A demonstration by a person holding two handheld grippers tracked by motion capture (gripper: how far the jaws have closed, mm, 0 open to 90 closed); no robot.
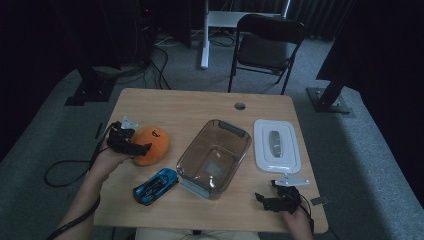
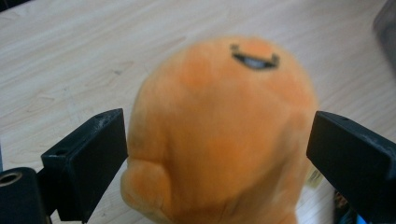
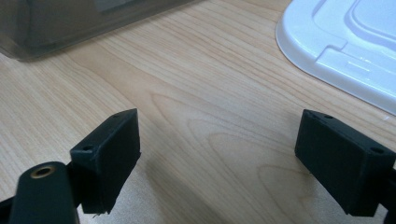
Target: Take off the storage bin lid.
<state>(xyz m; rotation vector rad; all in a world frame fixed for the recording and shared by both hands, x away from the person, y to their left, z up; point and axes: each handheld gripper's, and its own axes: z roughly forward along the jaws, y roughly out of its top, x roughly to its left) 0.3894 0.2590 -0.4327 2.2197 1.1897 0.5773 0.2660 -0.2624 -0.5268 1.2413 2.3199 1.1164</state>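
Observation:
An orange plush toy [image 1: 152,142] with a small black mark on top lies on the left part of the wooden table [image 1: 200,107]. My left gripper [image 1: 139,146] reaches it from the left. In the left gripper view the plush toy [image 2: 219,107] fills the gap of the left gripper [image 2: 217,140], whose jaws stand wide on either side of it without visibly squeezing it. My right gripper [image 1: 266,194] is open near the front right edge. In its own view the right gripper [image 3: 219,140] holds nothing and hovers just over bare wood.
A clear plastic container [image 1: 215,157] stands in the middle, seen also as the container [image 3: 70,23] far left. Its white lid [image 1: 276,145] lies to the right, the lid [image 3: 345,51] close ahead. A blue toy car [image 1: 156,186] sits in front. A folding chair [image 1: 267,47] stands behind.

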